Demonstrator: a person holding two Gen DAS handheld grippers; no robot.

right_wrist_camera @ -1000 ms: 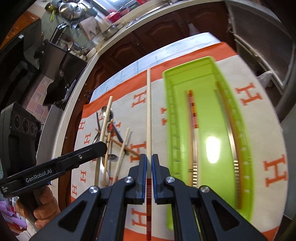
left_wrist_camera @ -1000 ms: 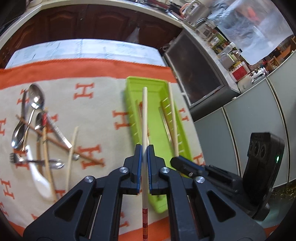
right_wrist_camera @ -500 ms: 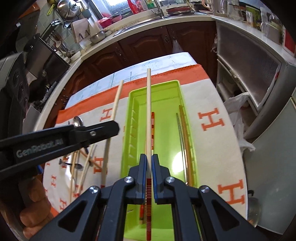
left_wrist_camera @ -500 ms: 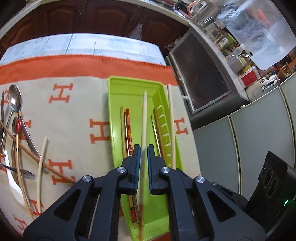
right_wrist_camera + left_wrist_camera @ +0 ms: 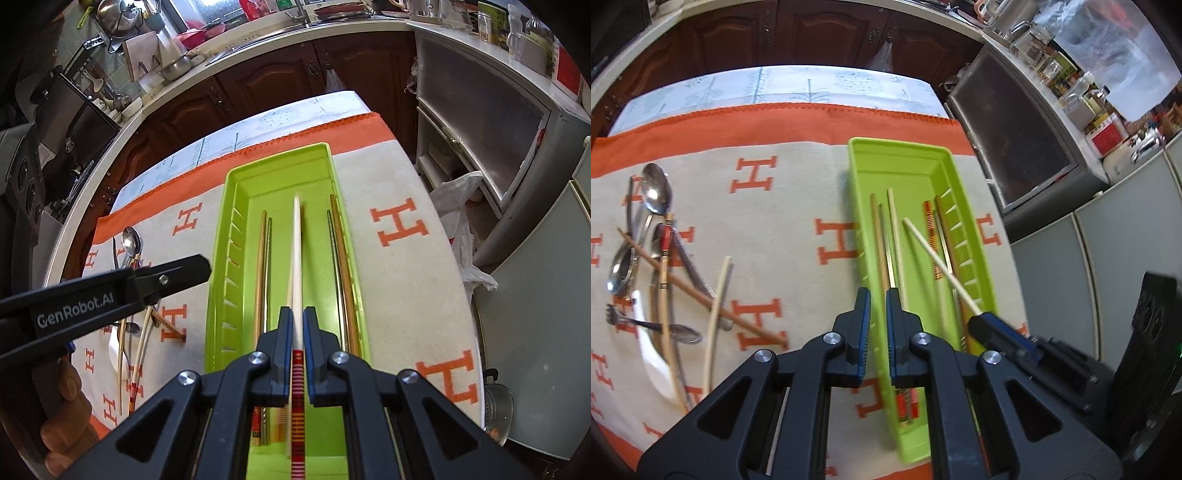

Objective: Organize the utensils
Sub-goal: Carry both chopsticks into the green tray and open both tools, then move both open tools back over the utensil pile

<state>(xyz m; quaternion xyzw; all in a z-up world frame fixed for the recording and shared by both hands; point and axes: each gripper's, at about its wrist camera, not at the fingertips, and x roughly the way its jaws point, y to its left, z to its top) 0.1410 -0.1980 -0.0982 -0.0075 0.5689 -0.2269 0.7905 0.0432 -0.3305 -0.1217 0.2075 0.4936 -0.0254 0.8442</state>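
Observation:
My right gripper point(image 5: 297, 312) is shut on a pale chopstick point(image 5: 296, 258) with a red-striped end, held lengthwise low over the lime-green tray point(image 5: 277, 158). In the left wrist view that chopstick point(image 5: 934, 254) slants across the tray point(image 5: 905, 155) from the right gripper point(image 5: 979, 319). My left gripper point(image 5: 878, 295) hovers over the tray's left rim, its fingers almost together and nothing between them. A second pale chopstick point(image 5: 895, 236) lies blurred in the tray among several wooden, metal and striped ones.
Spoons point(image 5: 657, 192), a fork, a white ceramic spoon and loose chopsticks point(image 5: 716, 306) lie tangled on the left of the orange-and-beige H-patterned cloth point(image 5: 798, 184). A hand point(image 5: 62, 406) holds the left gripper point(image 5: 199, 264). Grey cupboards point(image 5: 1108, 258) stand right of the table.
The left gripper has let go of its pale chopstick, which now lies in the tray. The right gripper has carried its chopstick from beside the tray to along its middle.

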